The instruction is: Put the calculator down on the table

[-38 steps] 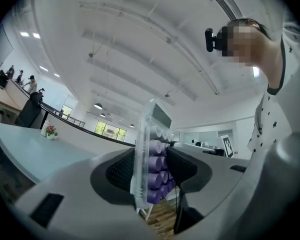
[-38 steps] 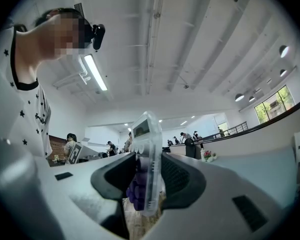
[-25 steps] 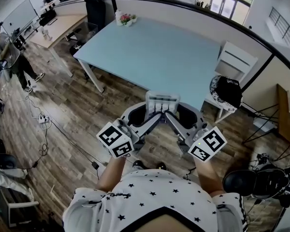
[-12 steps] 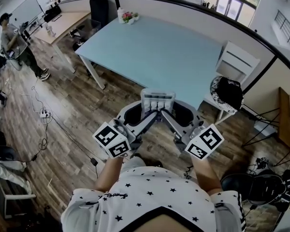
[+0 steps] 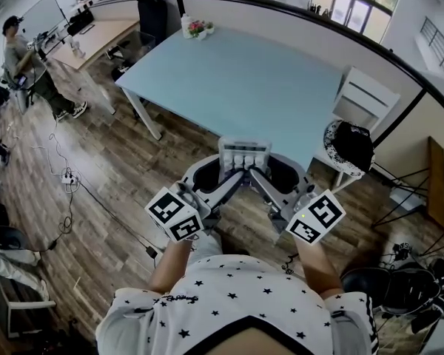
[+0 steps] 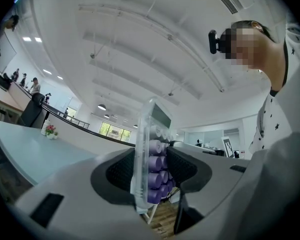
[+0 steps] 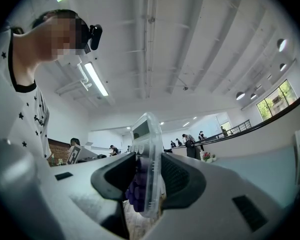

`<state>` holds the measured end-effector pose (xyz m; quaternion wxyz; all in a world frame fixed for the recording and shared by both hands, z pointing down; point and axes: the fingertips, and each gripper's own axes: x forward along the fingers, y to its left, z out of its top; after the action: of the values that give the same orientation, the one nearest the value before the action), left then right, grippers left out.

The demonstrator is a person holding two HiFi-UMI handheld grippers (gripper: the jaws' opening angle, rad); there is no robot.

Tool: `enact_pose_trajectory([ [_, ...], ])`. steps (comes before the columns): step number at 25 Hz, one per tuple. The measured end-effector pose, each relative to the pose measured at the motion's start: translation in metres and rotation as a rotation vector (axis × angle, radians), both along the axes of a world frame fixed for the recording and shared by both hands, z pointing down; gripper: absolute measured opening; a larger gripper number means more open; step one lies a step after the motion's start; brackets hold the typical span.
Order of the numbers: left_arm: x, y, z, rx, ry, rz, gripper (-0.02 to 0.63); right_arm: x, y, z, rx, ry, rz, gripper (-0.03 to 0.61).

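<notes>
Grippers share one load: the left gripper (image 6: 151,170) and the right gripper (image 7: 146,176) each have their jaws clamped on opposite sides of a clear calculator (image 5: 244,154) with purple keys. The calculator is held upright in the air, display end up, between the two converging grippers, over the wooden floor (image 5: 133,168) at the near edge of a pale blue table (image 5: 237,80). Small flowers (image 5: 195,28) stand at the table's far end. A white chair (image 5: 362,95) stands to the right.

Pale blue table (image 5: 237,87), small flower pot (image 5: 199,29) at its far corner
</notes>
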<state>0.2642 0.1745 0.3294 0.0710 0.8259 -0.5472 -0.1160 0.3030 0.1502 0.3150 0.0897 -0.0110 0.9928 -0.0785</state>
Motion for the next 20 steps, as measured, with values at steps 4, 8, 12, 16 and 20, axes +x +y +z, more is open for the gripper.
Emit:
enact_pose_trajectory([
  [4,-0.012,-0.008,0.002,0.007,-0.001,0.01,0.209,-0.012,-0.008,0.002,0.002,0.005,0.014,0.156],
  [8,-0.025,-0.015,0.01,0.001,-0.005,0.009,0.209,-0.024,-0.015,0.01,-0.002,0.011,0.015,0.156],
  [12,-0.056,-0.027,0.003,0.0,0.003,0.013,0.209,-0.056,-0.027,0.003,-0.012,0.018,0.021,0.156],
  [16,-0.08,-0.037,0.001,-0.002,0.005,0.01,0.209,-0.08,-0.037,0.001,-0.016,0.022,0.023,0.156],
  [20,-0.105,-0.047,0.001,-0.011,0.008,0.011,0.209,-0.105,-0.047,0.001,-0.024,0.031,0.025,0.158],
])
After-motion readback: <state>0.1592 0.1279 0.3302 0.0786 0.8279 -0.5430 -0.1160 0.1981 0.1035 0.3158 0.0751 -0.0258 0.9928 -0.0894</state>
